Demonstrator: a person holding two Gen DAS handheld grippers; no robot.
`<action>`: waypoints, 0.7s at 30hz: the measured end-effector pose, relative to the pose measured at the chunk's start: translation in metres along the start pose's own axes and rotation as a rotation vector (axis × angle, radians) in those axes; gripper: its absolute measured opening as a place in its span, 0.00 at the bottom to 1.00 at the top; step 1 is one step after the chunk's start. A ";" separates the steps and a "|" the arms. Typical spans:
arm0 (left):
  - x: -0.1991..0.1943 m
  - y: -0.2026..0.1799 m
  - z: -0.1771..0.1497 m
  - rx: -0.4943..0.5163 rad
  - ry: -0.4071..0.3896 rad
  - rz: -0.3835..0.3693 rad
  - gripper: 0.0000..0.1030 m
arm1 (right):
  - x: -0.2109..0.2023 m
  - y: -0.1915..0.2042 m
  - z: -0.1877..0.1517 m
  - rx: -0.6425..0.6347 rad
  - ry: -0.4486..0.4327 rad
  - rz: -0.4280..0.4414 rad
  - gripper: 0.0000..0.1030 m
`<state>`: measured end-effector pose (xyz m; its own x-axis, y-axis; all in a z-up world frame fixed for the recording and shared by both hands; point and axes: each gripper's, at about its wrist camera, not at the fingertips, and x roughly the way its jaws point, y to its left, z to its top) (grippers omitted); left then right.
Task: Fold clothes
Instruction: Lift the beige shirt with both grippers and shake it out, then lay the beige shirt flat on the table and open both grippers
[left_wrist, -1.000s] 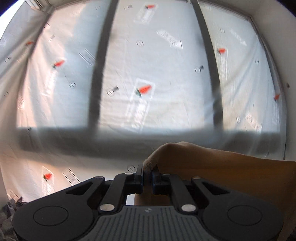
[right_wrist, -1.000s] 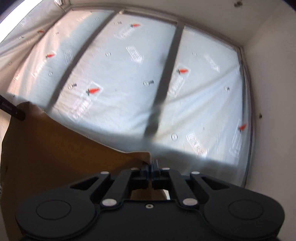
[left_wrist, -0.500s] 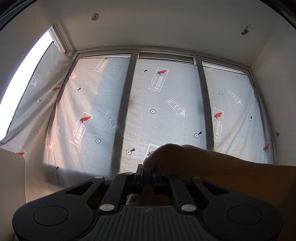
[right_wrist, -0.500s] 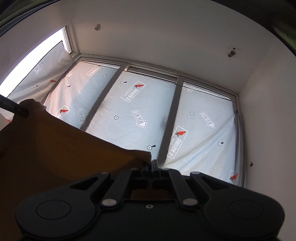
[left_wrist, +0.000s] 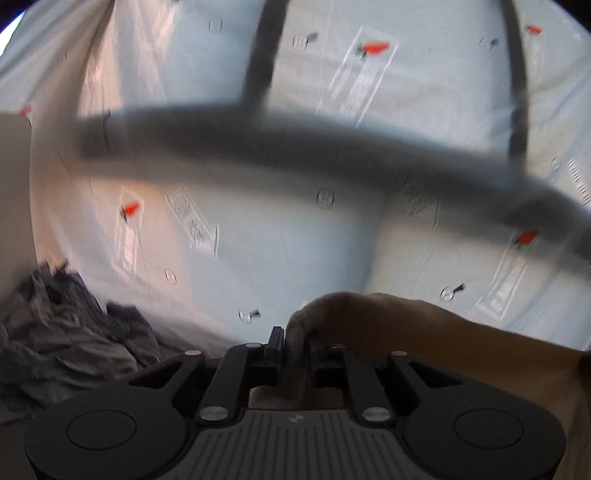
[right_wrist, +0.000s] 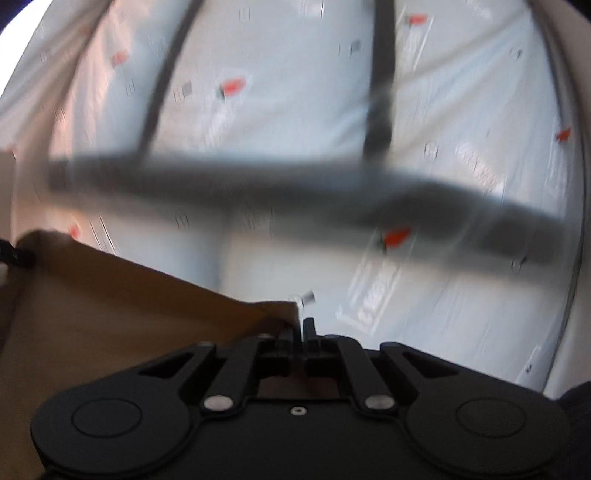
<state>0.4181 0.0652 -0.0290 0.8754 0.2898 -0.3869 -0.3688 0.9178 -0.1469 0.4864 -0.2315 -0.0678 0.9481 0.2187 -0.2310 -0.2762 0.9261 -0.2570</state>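
Biggest thing in both views was the plastic-sheeted window (left_wrist: 280, 236), pale film with red marks, dark frame bars behind it, all smeared by motion blur. The tan garment (right_wrist: 110, 317) hung stretched between my two claws, filling the lower left of the right wrist view and the lower right of the left wrist view. A heap of grey clothes (left_wrist: 70, 332) lay low at the left of the left wrist view, well apart from the claws.

My left gripper (left_wrist: 293, 341) had a bunched corner of the tan garment standing between its fingers; the jaws were opening, narrow gap, cloth not yet out. My right gripper (right_wrist: 298, 332) had the garment's other corner at its left finger; jaws opening too, only a slim slit showed, and I couldn't tell whether the pads pressed the cloth.

Both claws pointed forward, tipped a little down.

Versus half a second before: the views had dropped from ceiling and upper window to the lower sheeting, the grey heap had come into view, and both claws had gone from clamped tight to slightly parted.
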 end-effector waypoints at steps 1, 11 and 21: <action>0.037 0.001 -0.010 -0.015 0.063 0.018 0.27 | 0.028 0.008 -0.014 -0.043 0.040 -0.045 0.31; 0.050 0.020 -0.169 0.071 0.404 0.070 0.62 | 0.008 -0.003 -0.182 0.086 0.468 -0.061 0.49; -0.026 0.002 -0.270 0.178 0.620 0.063 0.85 | -0.108 -0.033 -0.251 0.292 0.664 -0.060 0.49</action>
<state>0.3101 -0.0136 -0.2652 0.4909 0.1828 -0.8518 -0.3095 0.9505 0.0256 0.3536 -0.3632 -0.2699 0.6389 0.0177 -0.7691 -0.0854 0.9952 -0.0480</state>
